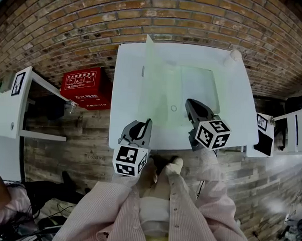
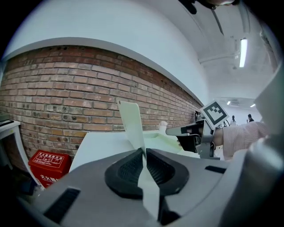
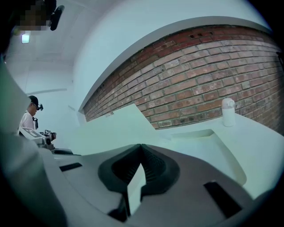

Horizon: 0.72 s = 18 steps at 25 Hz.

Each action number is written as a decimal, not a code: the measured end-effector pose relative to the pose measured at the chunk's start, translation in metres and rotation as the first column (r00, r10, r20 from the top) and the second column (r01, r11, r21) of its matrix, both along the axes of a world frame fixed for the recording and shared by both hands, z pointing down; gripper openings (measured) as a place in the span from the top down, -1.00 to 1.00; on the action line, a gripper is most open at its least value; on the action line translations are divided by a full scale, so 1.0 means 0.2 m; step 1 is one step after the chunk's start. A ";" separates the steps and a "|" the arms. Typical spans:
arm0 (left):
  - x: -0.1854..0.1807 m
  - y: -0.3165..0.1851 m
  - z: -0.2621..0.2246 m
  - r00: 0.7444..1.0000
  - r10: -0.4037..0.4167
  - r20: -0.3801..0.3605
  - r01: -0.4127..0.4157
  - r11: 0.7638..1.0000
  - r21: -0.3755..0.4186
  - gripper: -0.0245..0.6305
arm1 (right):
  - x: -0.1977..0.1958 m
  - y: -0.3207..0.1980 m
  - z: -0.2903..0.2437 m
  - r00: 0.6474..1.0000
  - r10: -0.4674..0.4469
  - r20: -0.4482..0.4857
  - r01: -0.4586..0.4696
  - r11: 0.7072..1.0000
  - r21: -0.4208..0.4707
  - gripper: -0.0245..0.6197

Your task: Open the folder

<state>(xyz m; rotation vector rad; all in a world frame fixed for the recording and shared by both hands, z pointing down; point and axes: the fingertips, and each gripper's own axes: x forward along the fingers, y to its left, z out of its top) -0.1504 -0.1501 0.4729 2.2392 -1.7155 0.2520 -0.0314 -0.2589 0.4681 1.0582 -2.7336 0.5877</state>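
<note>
Okay, folder (image 1: 195,87) lies on the white tabletop (image 1: 236,109), pale green and see-through, already part open. Left tool (image 1: 144,123) is clamped tight on the near edge of the front cover (image 1: 149,75), with the thin sheet pinched between its pads in the left gripper view (image 2: 144,153). That cover stands nearly upright along the folder's left side. Right tool (image 1: 190,103) is closed on the near edge of the flat back sheet, a pale strip showing between its jaws (image 3: 141,150).

The raised cover walls off the left strip of tabletop from the right tool's side and fills the middle of the right gripper view. Small white bottle (image 1: 235,55) stands at the far right corner, well apart from the folder. Red box (image 1: 87,87) sits on the floor left of the tabletop, against the brick wall (image 1: 70,19). White side desks stand on the left (image 1: 6,111) and right (image 1: 290,131).
</note>
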 end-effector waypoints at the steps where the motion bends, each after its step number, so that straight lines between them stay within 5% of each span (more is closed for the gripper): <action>1: -0.02 0.00 0.01 1.000 -0.005 -0.014 0.005 1.000 -0.009 0.86 | -0.02 0.01 0.00 1.000 -0.003 0.001 0.003 1.000 0.000 0.91; 8: -0.10 0.02 0.09 0.997 -0.029 -0.078 0.025 0.999 -0.047 0.86 | -0.14 0.04 0.01 1.000 -0.019 0.016 0.019 1.000 -0.003 0.91; 18: -0.23 0.03 0.22 0.961 -0.176 -0.211 0.148 0.979 -0.142 0.86 | -0.27 0.08 0.03 0.994 -0.100 0.033 0.101 0.994 -0.031 0.91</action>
